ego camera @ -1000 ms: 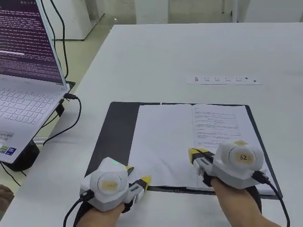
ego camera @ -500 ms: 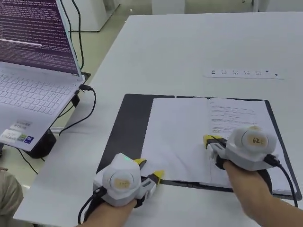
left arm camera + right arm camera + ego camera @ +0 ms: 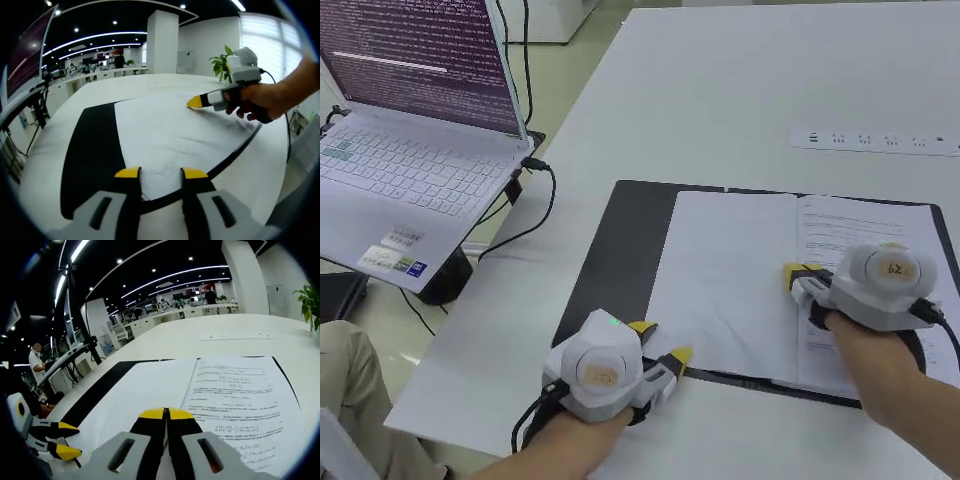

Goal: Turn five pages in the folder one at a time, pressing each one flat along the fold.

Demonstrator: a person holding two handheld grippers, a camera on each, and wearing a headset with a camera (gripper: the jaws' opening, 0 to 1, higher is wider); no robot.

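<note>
- Table (image 3: 740,90): white, holds everything below.
- Laptop (image 3: 410,150): open at far L of table, screen lit w/ text lines; black cable (image 3: 535,200) plugged into its side, trails over the table edge.
- Folder (image 3: 620,250): black, lying open & flat near the front edge, center-right in head view. Bare black cover shows on its L side.
- Blank page (image 3: 730,270): white, lies over the folder's middle, slightly wrinkled near the front.
- Printed page (image 3: 840,240): text sheet just R of the blank one, meeting it at the fold.
- R gripper (image 3: 792,274): held in a hand, low over the folder; jaws closed together, yellow tips at the fold btw. blank & printed pages. Own view (image 3: 165,413) shows no gap; can't tell if tips touch paper.
- L gripper (image 3: 661,341): held in a hand at folder's near edge, by the blank page's near-L corner; jaws apart w/ a narrow gap (image 3: 161,173), nothing btw. them.
- Power strip (image 3: 880,141): white, flat, beyond the folder, well apart from it.
</note>
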